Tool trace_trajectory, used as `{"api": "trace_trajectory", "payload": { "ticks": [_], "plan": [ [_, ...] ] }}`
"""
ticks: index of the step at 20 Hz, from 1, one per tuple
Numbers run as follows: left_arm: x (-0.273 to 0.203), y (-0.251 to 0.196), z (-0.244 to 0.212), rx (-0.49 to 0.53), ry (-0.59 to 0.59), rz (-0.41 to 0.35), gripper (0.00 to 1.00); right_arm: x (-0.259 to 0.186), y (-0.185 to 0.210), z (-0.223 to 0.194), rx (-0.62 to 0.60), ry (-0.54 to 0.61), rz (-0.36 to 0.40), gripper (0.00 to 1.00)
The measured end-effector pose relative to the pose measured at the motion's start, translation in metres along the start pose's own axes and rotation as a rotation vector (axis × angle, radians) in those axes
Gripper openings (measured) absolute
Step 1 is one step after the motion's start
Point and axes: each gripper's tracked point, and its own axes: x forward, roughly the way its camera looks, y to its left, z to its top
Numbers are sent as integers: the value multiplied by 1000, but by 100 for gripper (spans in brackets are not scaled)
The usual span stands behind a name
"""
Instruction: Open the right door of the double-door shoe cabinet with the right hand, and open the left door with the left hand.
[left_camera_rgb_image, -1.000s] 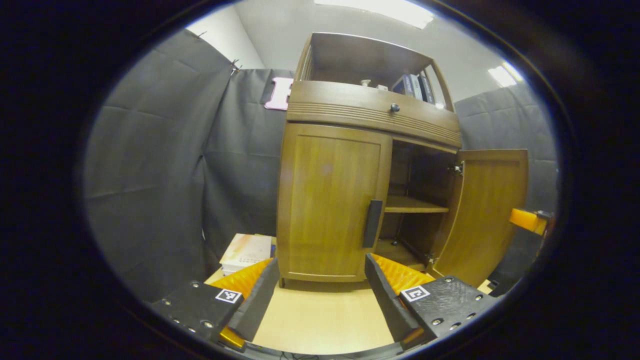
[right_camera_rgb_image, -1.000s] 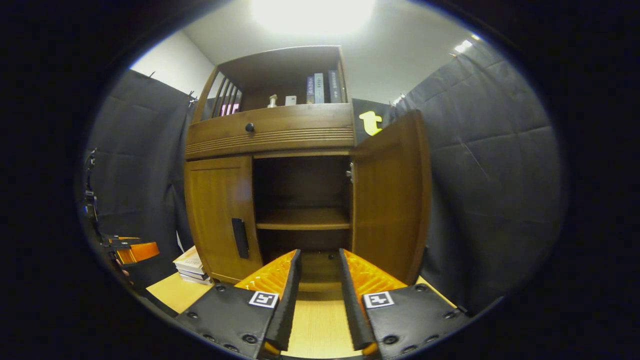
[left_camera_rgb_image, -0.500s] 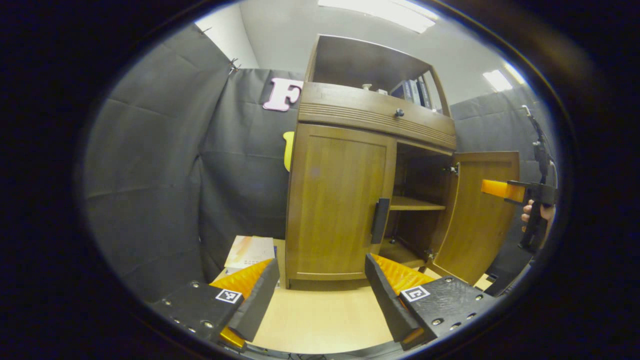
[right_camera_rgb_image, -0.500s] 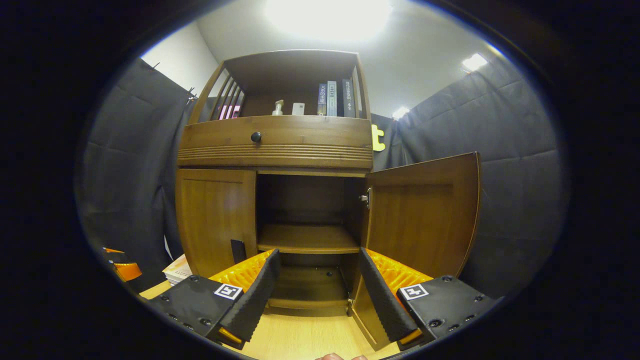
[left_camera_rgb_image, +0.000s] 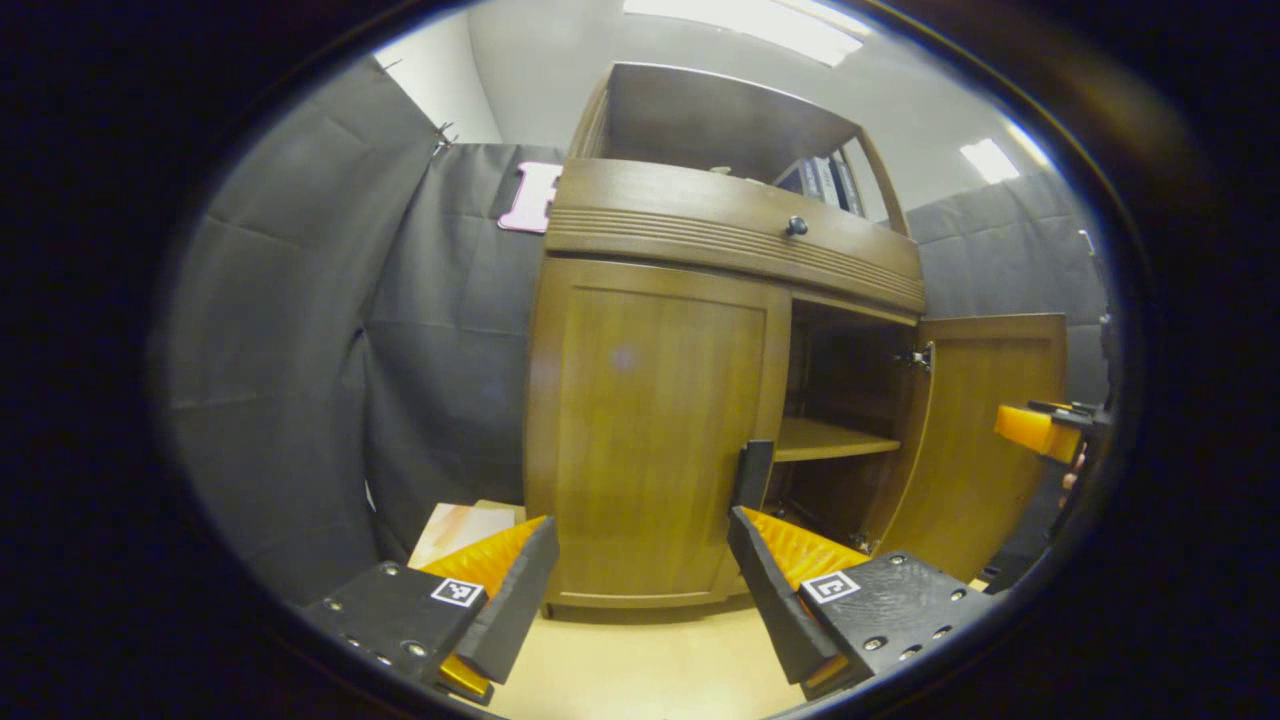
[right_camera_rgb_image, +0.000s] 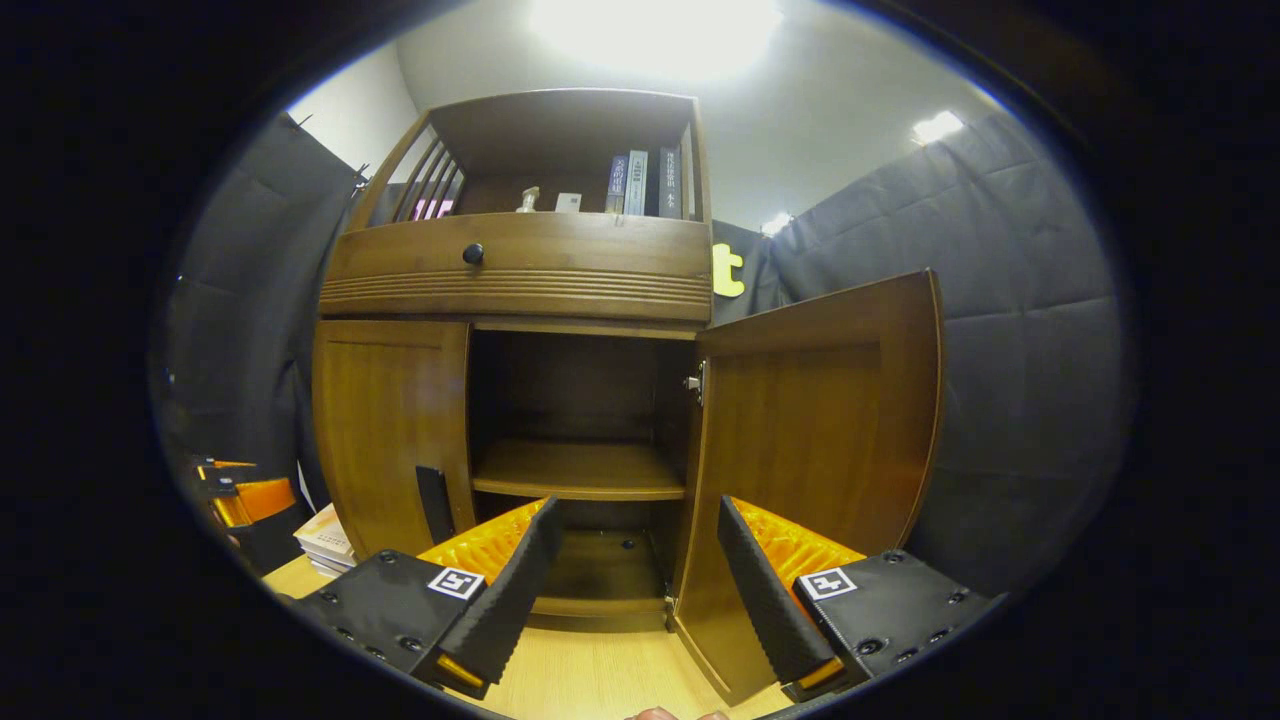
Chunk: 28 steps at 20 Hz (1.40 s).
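Left gripper view: left gripper (left_camera_rgb_image: 640, 590) with fingers spread wide, holding nothing, low before the shoe cabinet (left_camera_rgb_image: 735, 235). Left door (left_camera_rgb_image: 645, 430) shut; its dark handle (left_camera_rgb_image: 752, 474) sits on the door's inner edge, just above the view's right-hand finger. Judgement: the step in hand is the left door. Bring both fingers either side of the handle, close squarely, then pull in an arc about the outer hinge. Right door (left_camera_rgb_image: 975, 440) swung open, shelf (left_camera_rgb_image: 835, 438) bare. Right gripper (left_camera_rgb_image: 1040, 430) beside that door.

Right gripper view: right gripper (right_camera_rgb_image: 630, 590) parted, empty, below the cabinet's open compartment. Books (right_camera_rgb_image: 640, 182) on the cabinet's top shelf; more stacked (right_camera_rgb_image: 325, 540) on the pale wood floor (right_camera_rgb_image: 590, 680) left of the cabinet. Dark cloth walls around.
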Motion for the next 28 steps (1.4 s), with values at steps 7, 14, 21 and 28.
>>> {"api": "trace_trajectory", "payload": {
  "ticks": [7, 14, 21, 28],
  "plan": [
    [91, -67, -4, 19, 37, -43, 100, 7, 25, -28, 134, 90, 103, 98],
    [143, -91, -34, -11, 111, -30, 100, 16, 27, -25, 92, 56, 166, 98],
    [165, -99, -48, 55, 143, 22, 60, 28, 17, -32, 108, 69, 164, 98],
    [175, -103, -59, 57, 171, 61, 42, 30, 21, -32, 86, 66, 195, 98]
  ]
}}
